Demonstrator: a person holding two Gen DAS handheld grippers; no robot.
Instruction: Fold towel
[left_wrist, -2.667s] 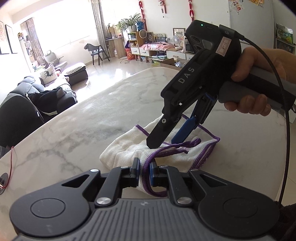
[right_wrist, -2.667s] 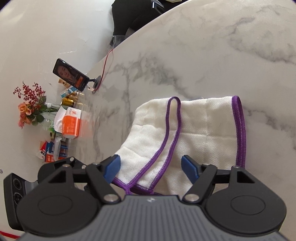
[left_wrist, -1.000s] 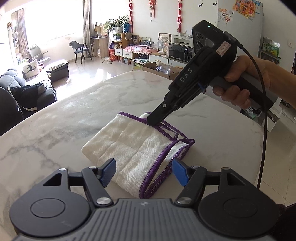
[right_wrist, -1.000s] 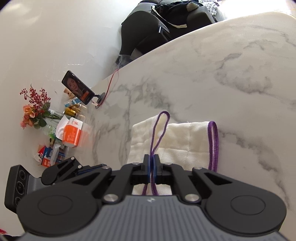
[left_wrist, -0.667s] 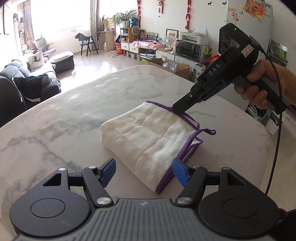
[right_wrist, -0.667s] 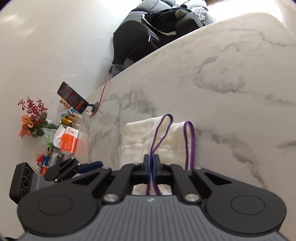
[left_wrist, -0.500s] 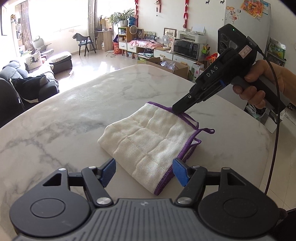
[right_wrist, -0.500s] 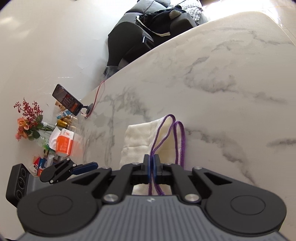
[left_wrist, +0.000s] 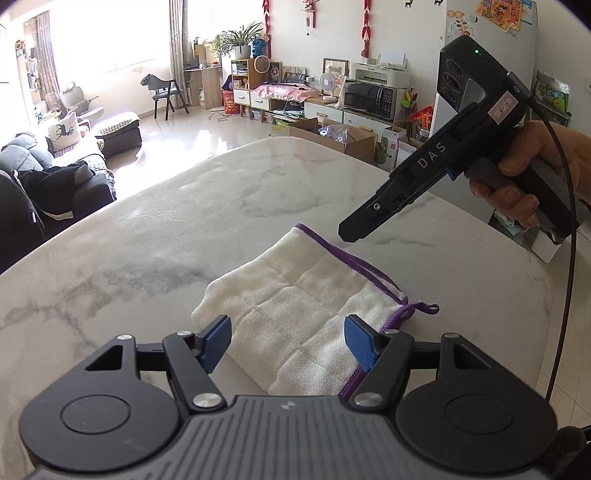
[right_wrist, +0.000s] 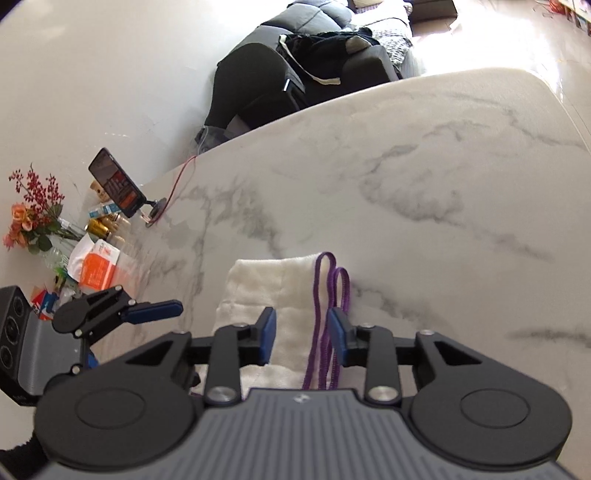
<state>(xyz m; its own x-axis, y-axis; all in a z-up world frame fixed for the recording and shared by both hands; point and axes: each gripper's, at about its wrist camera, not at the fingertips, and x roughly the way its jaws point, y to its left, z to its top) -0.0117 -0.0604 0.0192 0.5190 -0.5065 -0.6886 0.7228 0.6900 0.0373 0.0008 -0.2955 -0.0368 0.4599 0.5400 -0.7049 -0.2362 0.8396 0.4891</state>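
Letting go of the fold is the step in hand. The towel (left_wrist: 306, 314) lies on the marble table (left_wrist: 184, 229) as a compact, layered rectangle, with its purple-stitched edges stacked along one side and a small purple loop (left_wrist: 424, 307) sticking out at the corner.

The right gripper (right_wrist: 301, 330) has its jaws opening. The purple edges run up between its blue pads, but the pads stand clear of the cloth on both sides, so nothing is pinched. In the left wrist view its nose hangs just above the towel's far edge, apart from it.

The left gripper (left_wrist: 288, 343) is closing a little yet stands fairly wide, its pads hovering over the towel's near end and gripping nothing.

By my reading the folding is nearly complete. What comes next calls either for lifting both tools away without snagging the loose loop, or for 1 light press to flatten the stack. The layers look soft and could spring open if dragged.

Against the view from 1 second ago, the right jaws were then fully shut on the purple hem and are now parted. The towel now sits closer under the left gripper, and the right tool's tip has lifted off the cloth.
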